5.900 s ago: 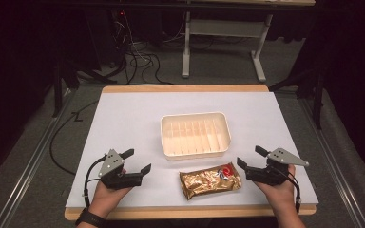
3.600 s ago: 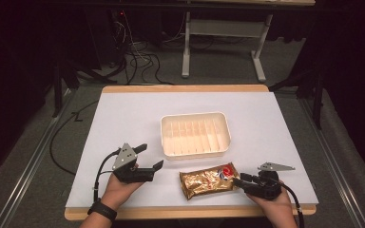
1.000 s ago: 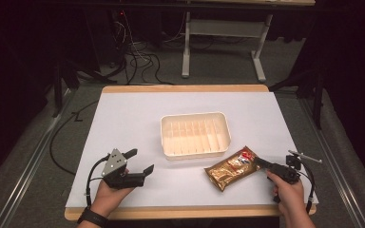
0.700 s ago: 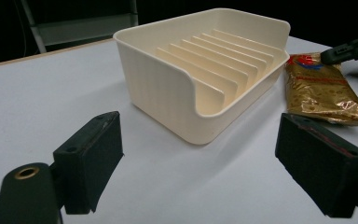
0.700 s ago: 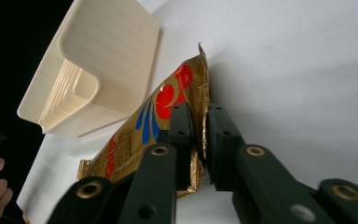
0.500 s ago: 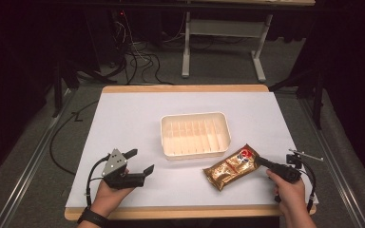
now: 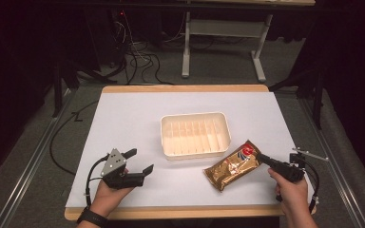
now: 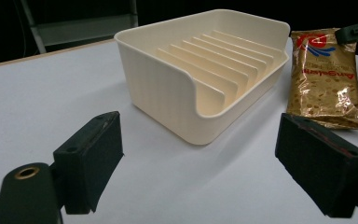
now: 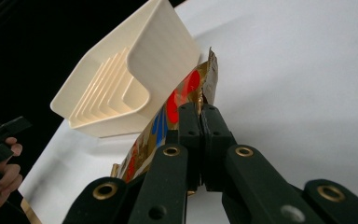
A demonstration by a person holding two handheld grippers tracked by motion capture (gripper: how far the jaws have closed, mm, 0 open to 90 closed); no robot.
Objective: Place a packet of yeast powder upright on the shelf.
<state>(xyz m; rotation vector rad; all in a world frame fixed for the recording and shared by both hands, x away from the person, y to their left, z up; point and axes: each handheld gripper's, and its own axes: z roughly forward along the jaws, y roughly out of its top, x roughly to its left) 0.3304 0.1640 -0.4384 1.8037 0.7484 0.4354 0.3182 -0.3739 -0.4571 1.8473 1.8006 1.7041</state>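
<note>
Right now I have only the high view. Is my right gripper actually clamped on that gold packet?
Observer: Yes. In the right gripper view the right gripper has its jaws shut on the gold packet at its red-printed end.
Operator: And the left one?
Observer: The left gripper is open, jaws wide apart, holding nothing.
Operator: What is it facing?
Observer: The cream tray, at a low notch in its near wall.
</note>
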